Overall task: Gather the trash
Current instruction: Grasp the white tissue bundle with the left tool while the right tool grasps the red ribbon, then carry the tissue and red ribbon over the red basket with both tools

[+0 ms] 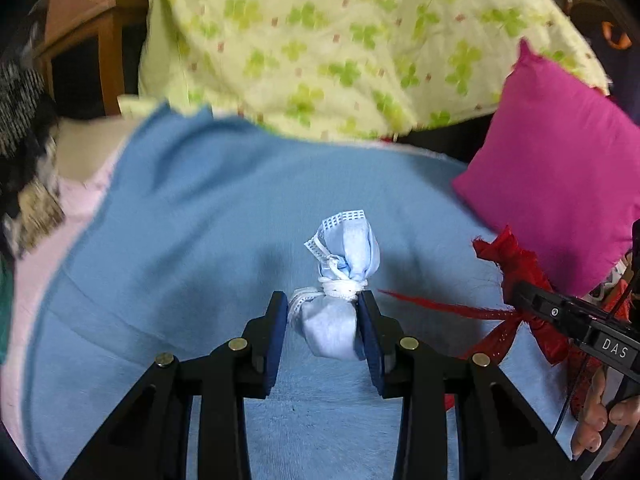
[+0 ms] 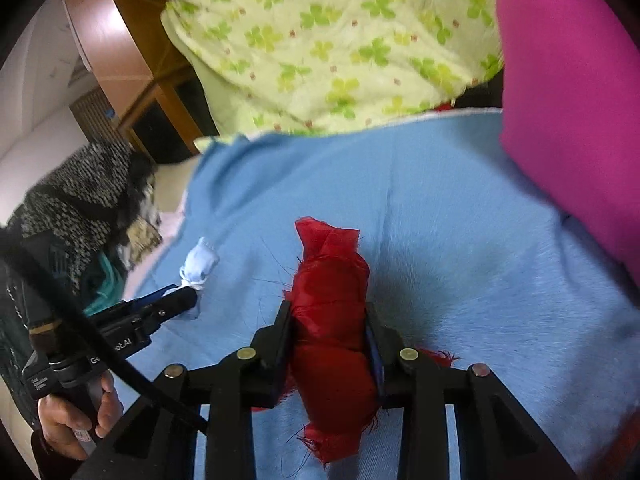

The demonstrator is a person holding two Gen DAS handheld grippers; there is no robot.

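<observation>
Surface is a bed [image 1: 168,264], top layer a blue blanket [image 2: 440,208], mostly flat with a few soft creases. Pale pink sheet [image 1: 44,248] shows under the blanket along its left edge. At the far end, a yellow-green clover-print quilt [image 1: 320,40] is bunched up, its lower edge overlapping the blanket. Magenta pillow [image 1: 560,168] sits on the blanket's right side, tilted, just beside the quilt. Left edge: heap of dark speckled knit clothing [image 2: 68,208] with a bit of teal fabric [image 2: 104,284] under it, off the blanket. Wooden bed frame [image 2: 120,40] is visible behind the quilt on the left.
</observation>
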